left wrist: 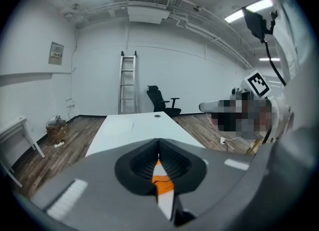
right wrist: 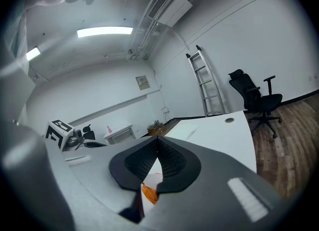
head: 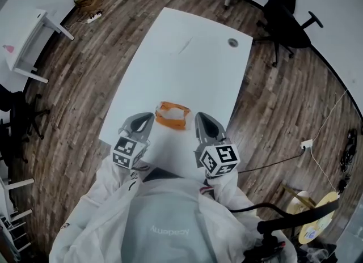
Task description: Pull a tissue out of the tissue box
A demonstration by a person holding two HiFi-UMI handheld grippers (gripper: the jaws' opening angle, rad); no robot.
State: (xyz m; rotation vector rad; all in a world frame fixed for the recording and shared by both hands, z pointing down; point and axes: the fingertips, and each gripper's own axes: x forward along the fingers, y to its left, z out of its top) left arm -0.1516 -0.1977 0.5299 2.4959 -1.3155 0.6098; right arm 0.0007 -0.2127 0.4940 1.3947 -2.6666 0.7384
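Person: a wearer in a white coverall (head: 164,222) fills the bottom of the head view, with a tong-like tool in each hand.
Left gripper (head: 144,120): its jaws are closed together with nothing between them; in the left gripper view (left wrist: 158,141) the ribbed pads meet at the tip. It sits just left of the box, low over the table's near edge.
Right gripper (head: 203,119): its jaws are also pressed together and hold nothing; the right gripper view (right wrist: 157,140) shows the pads meeting. It sits just right of the box.
Marker cubes: one rides on the back of each tool, the left cube (head: 128,151) and the right cube (head: 219,160).
Tissue box (head: 172,115): orange, on the table near its front edge, between the two tool tips and a little beyond them, touched by neither. A sliver of orange shows under each closed pair of jaws (left wrist: 160,179).
Tissue (head: 174,109): white, showing at the box's top.
Table (head: 187,58): white, long, with a round cable hole (head: 232,42) at the far end.
Room: wood-plank floor (head: 96,69), black office chair (head: 286,15) beyond the table, ladder (left wrist: 127,82) against the far wall.
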